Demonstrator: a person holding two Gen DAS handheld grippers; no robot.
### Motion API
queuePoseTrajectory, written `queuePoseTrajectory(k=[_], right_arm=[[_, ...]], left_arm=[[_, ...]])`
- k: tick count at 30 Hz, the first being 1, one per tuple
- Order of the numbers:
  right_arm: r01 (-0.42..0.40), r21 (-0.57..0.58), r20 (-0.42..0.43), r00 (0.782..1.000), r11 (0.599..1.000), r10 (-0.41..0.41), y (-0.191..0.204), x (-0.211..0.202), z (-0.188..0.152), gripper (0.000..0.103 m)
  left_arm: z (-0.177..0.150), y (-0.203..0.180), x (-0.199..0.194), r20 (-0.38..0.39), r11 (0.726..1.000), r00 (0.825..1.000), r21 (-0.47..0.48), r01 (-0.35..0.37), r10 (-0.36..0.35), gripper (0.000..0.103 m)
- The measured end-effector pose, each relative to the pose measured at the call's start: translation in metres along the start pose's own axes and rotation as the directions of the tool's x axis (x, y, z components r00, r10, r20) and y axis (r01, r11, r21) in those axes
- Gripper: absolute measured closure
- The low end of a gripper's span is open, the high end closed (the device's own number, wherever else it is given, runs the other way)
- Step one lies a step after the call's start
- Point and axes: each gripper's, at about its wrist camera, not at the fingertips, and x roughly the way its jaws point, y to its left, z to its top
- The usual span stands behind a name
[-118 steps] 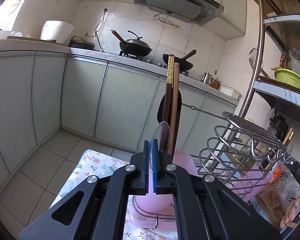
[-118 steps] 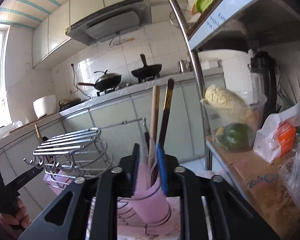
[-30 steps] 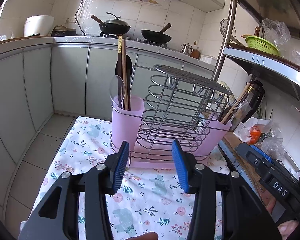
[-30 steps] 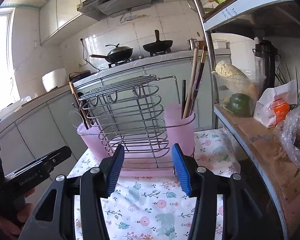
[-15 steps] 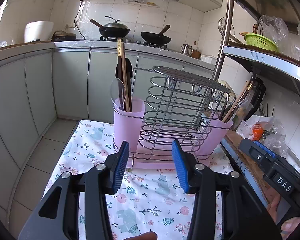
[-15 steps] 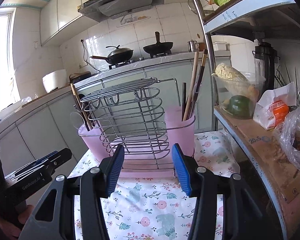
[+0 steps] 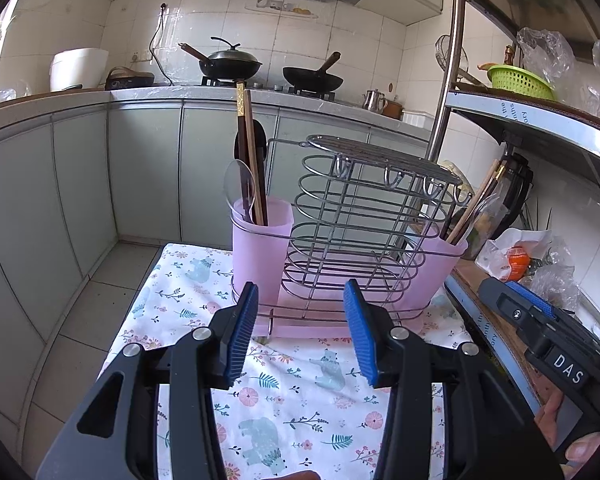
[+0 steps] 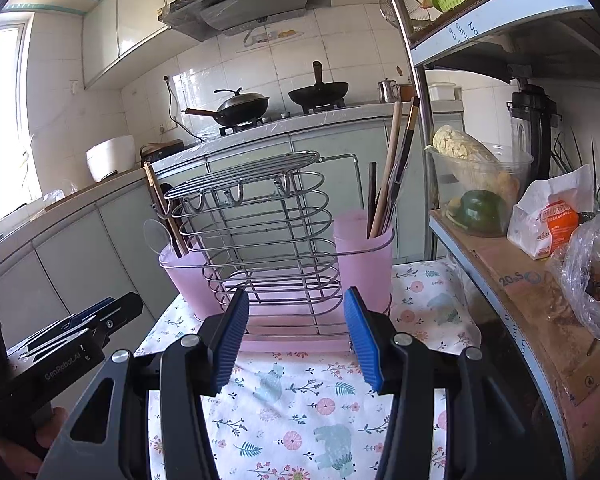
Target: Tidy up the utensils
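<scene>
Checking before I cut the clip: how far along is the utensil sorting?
Looks essentially done. Chopsticks and a clear spoon stand in the left pink cup; more chopsticks stand in the right pink cup of the wire rack. Nothing in hand: left claw and right claw are open and empty. No loose utensils show on the floral cloth.

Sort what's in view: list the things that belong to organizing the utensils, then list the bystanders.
Part of the job:
- wire utensil rack
- left pink plastic cup holding dark chopsticks and a clear plastic spoon
- right pink plastic cup holding wooden chopsticks
- floral tablecloth

Just lying about:
- lidded black wok
- green plastic basket
- white rice cooker
</scene>
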Motion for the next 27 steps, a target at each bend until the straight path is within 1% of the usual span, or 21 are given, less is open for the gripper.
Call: queuePoseTrajectory(k=[27], right_arm=[[0.000, -0.011, -0.007, 1.000, 1.000, 0.000, -0.0005, 0.0000, 0.0026, 0.054]], left_arm=[[-0.0024, -0.0013, 0.0013, -0.005, 1.000, 1.000, -0.002, 0.002, -0.002, 0.058]])
